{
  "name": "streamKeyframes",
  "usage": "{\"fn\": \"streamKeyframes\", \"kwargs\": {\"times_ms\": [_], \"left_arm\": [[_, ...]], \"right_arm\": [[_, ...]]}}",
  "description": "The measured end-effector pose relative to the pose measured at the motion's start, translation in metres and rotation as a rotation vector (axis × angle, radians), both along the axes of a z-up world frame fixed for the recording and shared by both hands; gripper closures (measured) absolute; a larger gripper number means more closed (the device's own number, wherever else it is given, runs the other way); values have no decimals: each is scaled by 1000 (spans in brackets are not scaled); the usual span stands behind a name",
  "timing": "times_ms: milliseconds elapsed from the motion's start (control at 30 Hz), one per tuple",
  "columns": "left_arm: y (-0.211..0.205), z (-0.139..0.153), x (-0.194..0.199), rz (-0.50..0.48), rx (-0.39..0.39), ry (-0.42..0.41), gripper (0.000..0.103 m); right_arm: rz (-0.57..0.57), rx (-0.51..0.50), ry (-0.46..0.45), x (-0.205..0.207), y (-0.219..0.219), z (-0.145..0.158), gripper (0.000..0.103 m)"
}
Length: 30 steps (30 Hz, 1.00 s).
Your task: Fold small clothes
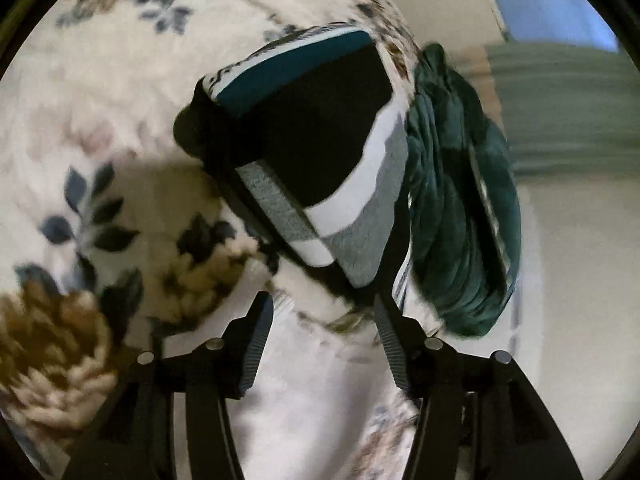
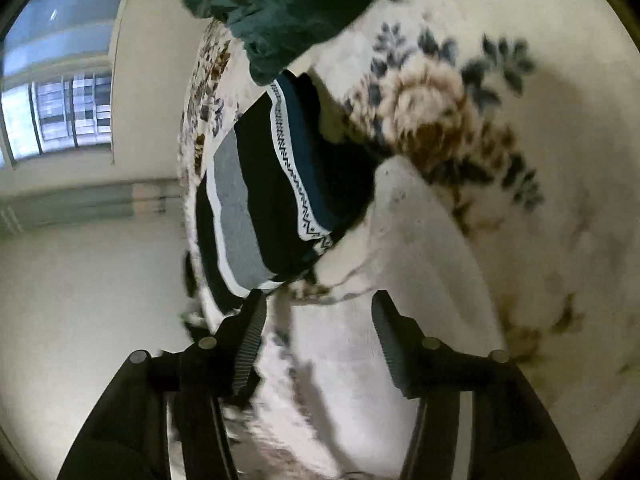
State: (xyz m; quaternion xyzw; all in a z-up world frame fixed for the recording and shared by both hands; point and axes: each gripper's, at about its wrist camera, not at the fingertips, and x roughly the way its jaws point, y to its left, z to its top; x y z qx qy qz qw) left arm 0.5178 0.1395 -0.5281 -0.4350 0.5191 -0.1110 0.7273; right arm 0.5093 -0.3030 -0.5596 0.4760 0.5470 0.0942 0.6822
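Observation:
A folded striped garment (image 1: 316, 136), with black, grey, white and teal bands, lies on a fuzzy floral blanket (image 1: 100, 120). It also shows in the right wrist view (image 2: 272, 192). A crumpled dark green garment (image 1: 460, 208) lies beside it, near the blanket's edge, and shows at the top of the right wrist view (image 2: 288, 4). My left gripper (image 1: 324, 308) is open and empty, just short of the striped garment. My right gripper (image 2: 318, 304) is open and empty, close to the striped garment's near end.
The blanket (image 2: 460, 240) covers a bed whose edge runs beside the garments. Beyond it are a cream wall (image 2: 80, 280), a window (image 2: 60, 116) and a grey-green curtain (image 1: 560, 112).

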Motion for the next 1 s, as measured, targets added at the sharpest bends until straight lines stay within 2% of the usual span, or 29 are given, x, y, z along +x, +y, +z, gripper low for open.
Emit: {"fn": "streamKeyframes", "kwargs": {"times_ms": [100,200,267,300,333,367,400,467,567,667,700,733,800,833,867,933,1000], "left_arm": [[-19,-3,-16,-142,191,7,52],[-42,-25,-18,-260,307,43,53],[-55,-32,-17,-308,378,24,58],[-61,-31,-16,-321,427,-9,91],[-65,-28,-16,-330,451,-38,97],[-63,-21,-19,-319,459,-86,97],[-59,-14,-24,-300,453,-115,97],[-46,-10,-28,-268,435,-128,97],[-30,-26,-18,-218,410,-70,97],[-26,-56,2,-244,336,20,95],[-24,-62,7,-247,299,51,90],[-22,-60,8,-253,306,61,84],[-17,-48,1,-251,306,39,76],[-13,-42,-6,-243,304,24,74],[-9,-36,-11,-240,309,16,71],[-9,-24,-31,-237,305,8,67],[-18,-22,-51,-270,306,32,67]], "right_arm": [[116,-180,-6,-15,6,12,44],[200,-329,5,-30,16,2,44],[238,-347,31,-33,24,-16,44],[244,-336,34,-34,26,-23,47],[248,-333,28,-34,28,-27,69],[258,-348,19,-32,31,-29,89],[261,-388,9,-31,35,-27,97],[250,-440,-43,-36,35,-13,98],[212,-496,-102,-37,30,6,100],[223,-514,-60,-21,28,-12,100],[245,-517,-37,-15,31,-20,100],[269,-506,-14,-11,34,-25,100],[263,-485,-2,-10,33,-25,100],[266,-465,-4,-12,31,-22,95],[272,-462,5,-14,31,-20,91],[268,-455,-12,-25,27,-12,70],[277,-439,-3,-33,27,-12,67]]}}
